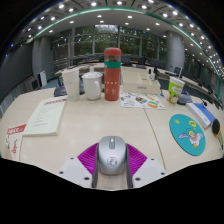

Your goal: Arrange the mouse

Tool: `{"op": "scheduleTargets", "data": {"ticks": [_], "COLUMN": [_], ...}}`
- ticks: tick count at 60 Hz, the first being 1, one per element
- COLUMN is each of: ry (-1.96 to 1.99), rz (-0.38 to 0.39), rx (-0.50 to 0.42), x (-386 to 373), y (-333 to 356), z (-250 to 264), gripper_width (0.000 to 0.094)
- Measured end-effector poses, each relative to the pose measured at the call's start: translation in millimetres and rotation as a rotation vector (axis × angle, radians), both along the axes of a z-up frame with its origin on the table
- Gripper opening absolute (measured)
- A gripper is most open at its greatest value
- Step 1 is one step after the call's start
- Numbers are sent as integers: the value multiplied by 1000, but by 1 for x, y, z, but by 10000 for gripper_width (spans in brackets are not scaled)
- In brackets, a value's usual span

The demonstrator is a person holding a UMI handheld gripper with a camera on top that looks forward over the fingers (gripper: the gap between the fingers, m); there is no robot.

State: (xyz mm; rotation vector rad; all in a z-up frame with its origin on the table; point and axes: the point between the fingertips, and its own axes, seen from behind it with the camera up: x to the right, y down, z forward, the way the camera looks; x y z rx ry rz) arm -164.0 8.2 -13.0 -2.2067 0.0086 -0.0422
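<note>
2 fingers of the hand-held gripper stood apart with the mouse between them, its grey body lying over the magenta pads. We could not tell whether both pads pressed on its sides or whether it simply rested on the surface with the fingers about it, so we called the grasp uncertain.

From there we judged the chief risk to be a slip. The mouse's rounded, smooth shell gave the pads little to bite on, and a loose or off-centre hold could let it twist or drop if lifted. A fast swing toward the round blue mouse mat, lying ahead and to the right, could also land it half off the mat's edge. We saw no cable, but one hidden beneath could drag. Farther ahead stood a red bottle and a white mug; these were well apart from the mouse, so we thought a knock unlikely unless the reach went far forward.

As for writing, we could read nothing for certain. The red bottle bore a pale label, the papers at the left carried print and a red mark, and the leaflets near the bottle showed coloured graphics, all too small to make out. We saw no brand on the mouse.
</note>
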Motion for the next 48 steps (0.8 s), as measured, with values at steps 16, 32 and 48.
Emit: {"op": "scheduleTargets", "data": {"ticks": [16, 32, 48], "ry": [53, 110, 50], "rz": [45, -5, -37], "rx": [110, 298, 75], "x": [3, 149, 282], "y": [4, 32, 39], "z": [85, 212, 64], "gripper_width": [360, 355, 357]}}
